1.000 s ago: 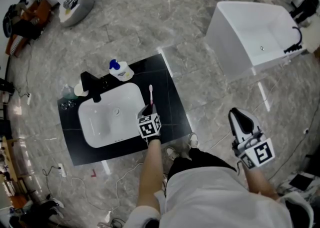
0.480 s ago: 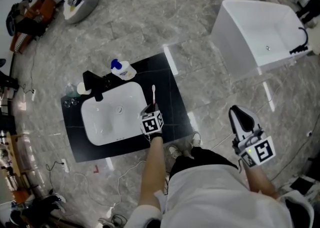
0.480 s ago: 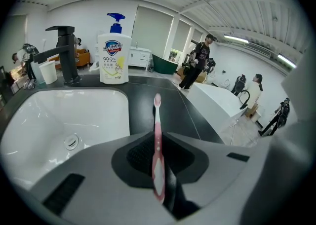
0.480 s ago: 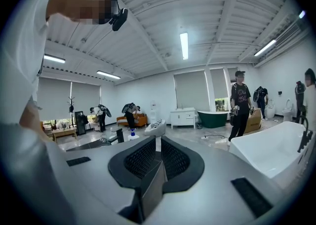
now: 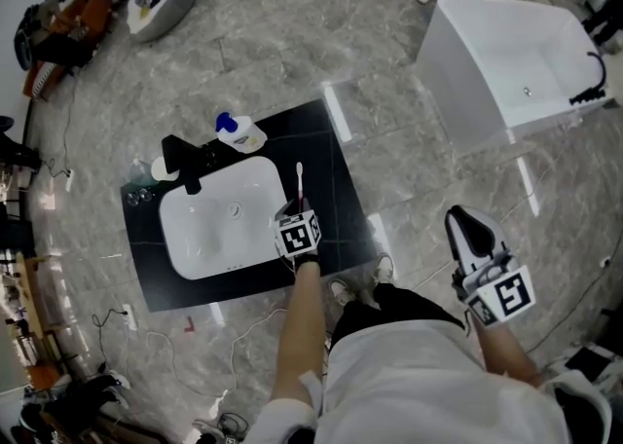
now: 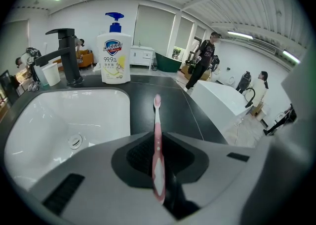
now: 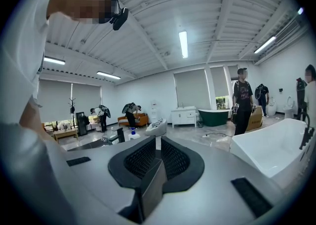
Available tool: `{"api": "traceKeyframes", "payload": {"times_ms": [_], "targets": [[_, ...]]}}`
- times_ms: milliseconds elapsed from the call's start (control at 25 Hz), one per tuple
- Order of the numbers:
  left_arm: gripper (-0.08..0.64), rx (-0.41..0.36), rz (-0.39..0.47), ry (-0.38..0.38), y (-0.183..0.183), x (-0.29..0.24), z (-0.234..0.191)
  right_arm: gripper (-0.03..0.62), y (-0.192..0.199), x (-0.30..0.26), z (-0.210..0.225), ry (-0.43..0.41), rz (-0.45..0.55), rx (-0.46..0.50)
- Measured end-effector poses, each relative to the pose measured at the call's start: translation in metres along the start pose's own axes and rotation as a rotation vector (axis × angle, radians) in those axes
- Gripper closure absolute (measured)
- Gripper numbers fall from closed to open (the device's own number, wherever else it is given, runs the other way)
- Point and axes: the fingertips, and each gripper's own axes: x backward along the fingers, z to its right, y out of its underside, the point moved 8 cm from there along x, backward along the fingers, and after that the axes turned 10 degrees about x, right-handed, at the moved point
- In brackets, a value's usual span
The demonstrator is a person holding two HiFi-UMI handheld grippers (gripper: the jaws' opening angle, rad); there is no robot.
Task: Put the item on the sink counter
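A pink-and-white toothbrush (image 5: pixel 299 182) (image 6: pixel 157 115) sticks out forward from my left gripper (image 5: pixel 292 210) (image 6: pixel 158 142), which is shut on its handle. The gripper hovers over the black sink counter (image 5: pixel 336 199) (image 6: pixel 173 108), just right of the white basin (image 5: pixel 219 218) (image 6: pixel 59 120). The bristle end points toward the counter's back. My right gripper (image 5: pixel 467 230) (image 7: pixel 157 142) hangs off to the right, away from the counter and above the floor. Its jaws are shut with nothing between them.
On the counter's back edge stand a black faucet (image 5: pixel 180 165) (image 6: pixel 69 56), a soap pump bottle (image 5: pixel 236 134) (image 6: pixel 114 51) and a white cup (image 5: pixel 159 172) (image 6: pixel 51 73). A white bathtub (image 5: pixel 506 57) stands to the right on the marble floor. People stand farther back.
The left gripper with the toothbrush has edged slightly right beside the basin. The right gripper has held still.
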Motion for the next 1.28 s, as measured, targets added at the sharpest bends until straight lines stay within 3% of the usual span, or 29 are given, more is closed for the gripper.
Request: {"api": "traceKeyframes", "payload": {"times_ms": [600,1280], "targets": [[0.466,0.023,0.035,0.027,-0.007,0.011,0.000,0.535,-0.007,-0.005,-0.013,-0.025,0.016,0.028],[0.459,0.016,0.153,0.114,-0.032,0.058,0.001,0.535,-0.018,-0.010,-0.049,-0.070,0.047,0.056]]}}
